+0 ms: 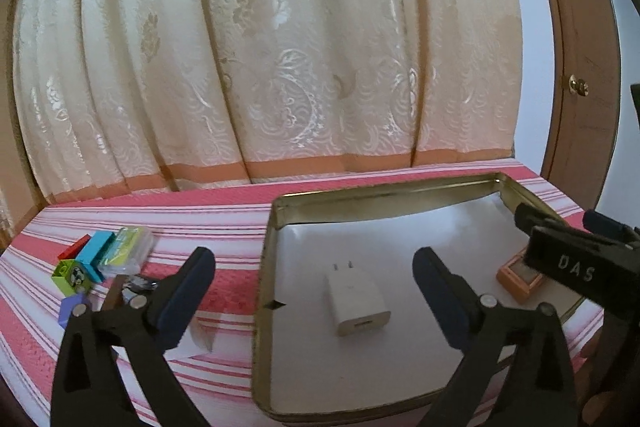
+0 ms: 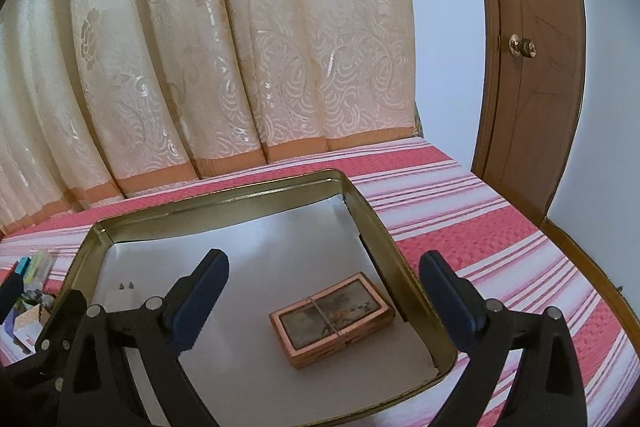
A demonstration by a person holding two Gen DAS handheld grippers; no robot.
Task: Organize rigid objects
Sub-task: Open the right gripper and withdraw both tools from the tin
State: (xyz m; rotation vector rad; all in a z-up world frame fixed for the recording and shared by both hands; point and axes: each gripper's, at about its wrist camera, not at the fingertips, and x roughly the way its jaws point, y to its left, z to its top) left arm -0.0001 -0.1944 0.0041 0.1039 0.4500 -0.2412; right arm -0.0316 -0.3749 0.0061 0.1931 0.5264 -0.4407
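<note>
gold-coloured metal forms the rim of a shallow rectangular tin tray (image 1: pixel 267 267) with a white paper-lined floor, resting on a desk covered in a pink-and-white striped woven cloth (image 1: pixel 224 203). in the left wrist view, a white plastic two-prong wall charger (image 1: pixel 356 301) lies flat on the tray floor near the centre, prongs pointing toward 12 o'clock. the left hand-held gripper (image 1: pixel 314 277) hangs above it with its jaws spread wide and nothing between them. at 3 o'clock of the charger, a flat orange-edged card box bound with a rubber band (image 2: pixel 332 321) lies in the tray near its right wall; the right hand-held gripper (image 2: pixel 324 281) hovers over it, jaws likewise spread apart and holding nothing. outside the tray, at 9 o'clock, a cluster of small colourful plastic blocks and cases (image 1: pixel 100 259) sits on the cloth. behind the desk hangs a cream brocade curtain with an orange hem (image 1: pixel 260 67), and a brown wooden door with a brass knob (image 2: pixel 528 67) stands at 2 o'clock.
</note>
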